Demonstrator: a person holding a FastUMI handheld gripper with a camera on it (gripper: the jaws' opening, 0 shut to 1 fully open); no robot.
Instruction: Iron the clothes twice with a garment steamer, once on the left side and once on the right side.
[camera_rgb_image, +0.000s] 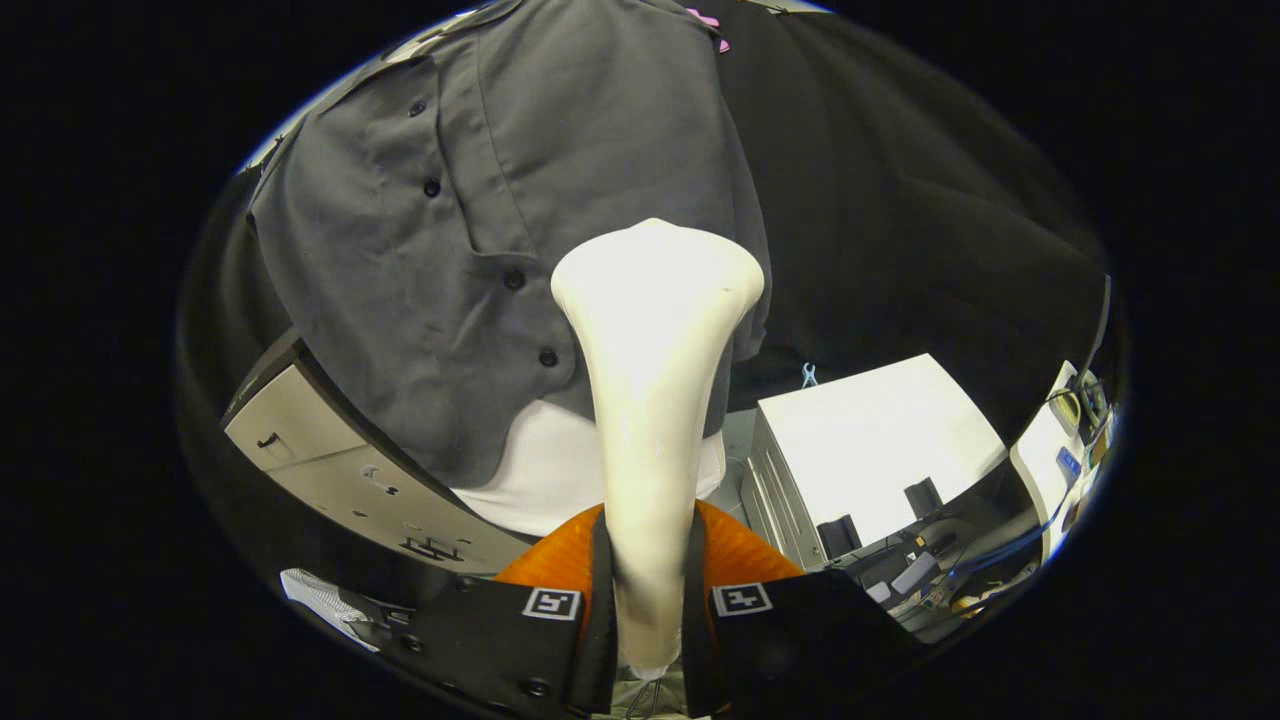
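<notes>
Gripper view, lower middle of the frame: clamped a cream-white garment steamer (652, 400) by its narrow handle, gripper (648, 600) closed down to the width of that handle, both black fingers (600, 600) pressed against its two sides. Rose from between the fingers straight up the centre of the frame and flared into a broad, rounded head at mid-height. Lay with that head over the lower right front of a dark grey button-up shirt (520, 170), just right of the button placket; whether actually touching the cloth or only close before it, could not be told. Hung the shirt across the upper left and upper centre of the frame, buttons running down in a slanted line, hem ending left of the steamer's neck. Showed a white garment or cloth (540, 470) under the shirt's hem, behind the steamer's handle. Bulged an orange ribbed part (740, 555) on both sides of the handle, just above the fingers. Carried two square black-and-white markers (552, 603) on the fingers' upper faces, one on each. Stood a pale grey panel (340, 470) with small slots at the lower left, slanting down toward the fingers. Sat a white cabinet (870, 440) in the right middle of the frame, with cluttered cables and small devices (930, 570) below it at the lower right. Pinned a small blue clip (808, 376) on the dark backdrop just above the cabinet's left corner.
</notes>
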